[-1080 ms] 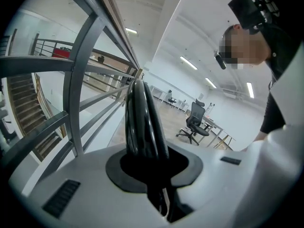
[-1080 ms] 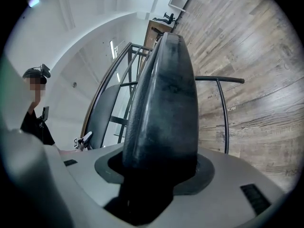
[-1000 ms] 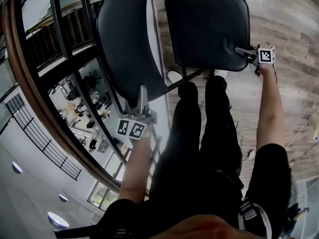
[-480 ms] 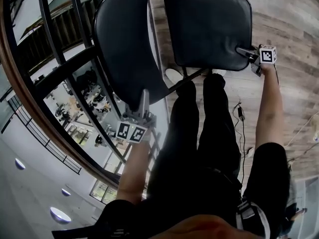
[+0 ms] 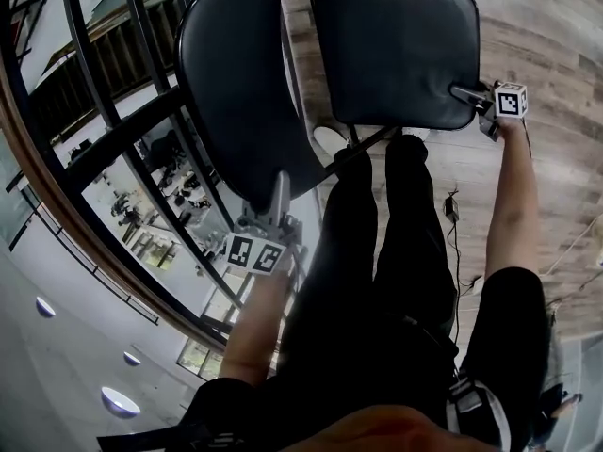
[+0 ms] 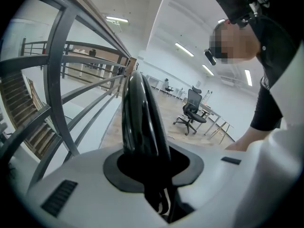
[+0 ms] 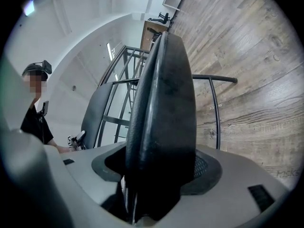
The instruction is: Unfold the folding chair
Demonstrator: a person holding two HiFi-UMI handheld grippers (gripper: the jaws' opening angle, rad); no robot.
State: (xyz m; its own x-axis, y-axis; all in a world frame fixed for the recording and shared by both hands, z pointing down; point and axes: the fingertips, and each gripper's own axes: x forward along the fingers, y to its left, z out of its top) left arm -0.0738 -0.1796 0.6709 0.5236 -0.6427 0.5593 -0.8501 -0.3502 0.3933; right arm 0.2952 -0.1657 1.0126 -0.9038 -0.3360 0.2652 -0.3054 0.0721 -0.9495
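Ok so the folding chair [image 5: 236,73] is up in front of the person, over the plank floor [image 5: 551,36] and right beside the metal railing [image 5: 127,135], and it's already splayed a fair way open. The backrest [image 6: 142,118] is on the left and the seat pad [image 5: 396,50] on the right, with a clear gap between them.

The left gripper [image 5: 280,186] has the lower edge of the backrest between its jaws. The right gripper [image 5: 464,92] is clamped on the near corner of the seat pad. Both sets of jaws have just been opening a bit, but in each gripper view the padding fills the gap and the pads look pressed onto it, so I'd call both proper grips, not let go.

My read: we're mid-spread, near the end of the unfold. Next it needs the seat pushed down until the frame locks, then all four feet set on the floor. Watch the railing, it's close to the backrest side.
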